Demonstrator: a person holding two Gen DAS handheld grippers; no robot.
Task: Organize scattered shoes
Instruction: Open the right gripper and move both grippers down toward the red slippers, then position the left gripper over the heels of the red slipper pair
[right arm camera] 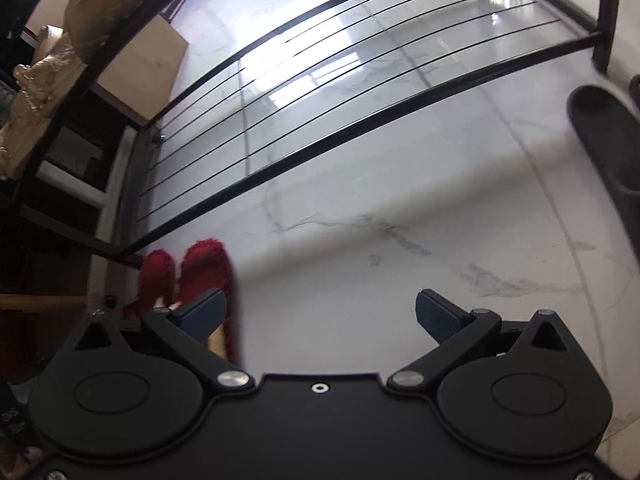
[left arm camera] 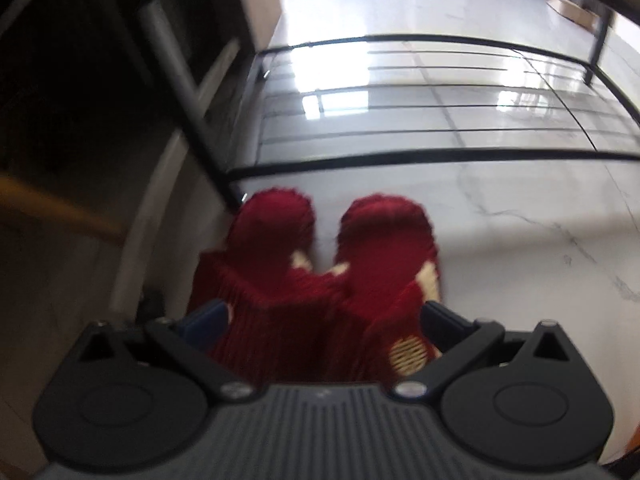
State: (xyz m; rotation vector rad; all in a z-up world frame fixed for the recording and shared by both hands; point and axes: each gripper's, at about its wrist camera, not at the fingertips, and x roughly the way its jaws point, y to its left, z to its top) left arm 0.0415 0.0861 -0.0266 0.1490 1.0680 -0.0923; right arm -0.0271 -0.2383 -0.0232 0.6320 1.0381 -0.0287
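Red knitted slippers [left arm camera: 320, 272] with cream patches sit as a pair, side by side and touching at the heels, between the fingers of the left gripper [left arm camera: 324, 316]. Its blue pads [left arm camera: 208, 316] stand one on each outer side of the pair, spread wide with the heels filling the gap between them; whether the pads press on the knit or only flank it cannot be told from the blurred left wrist view. The toes point toward the bottom tier of a black metal shoe rack [left arm camera: 420, 156], close to its front rail and near its left end, by the rack's upright post.

From the right wrist view the same pair shows at lower left, just beside the rack's front rail. The right gripper [right arm camera: 320, 312] is wide open and empty above the white marble floor [right arm camera: 400, 240], well apart from the rack. A dark grey slipper [right arm camera: 600, 136] lies on the floor at the right edge. A beige shoe [right arm camera: 36, 80] rests on an upper tier of the rack at upper left, with a cardboard box [right arm camera: 148, 64] behind it.
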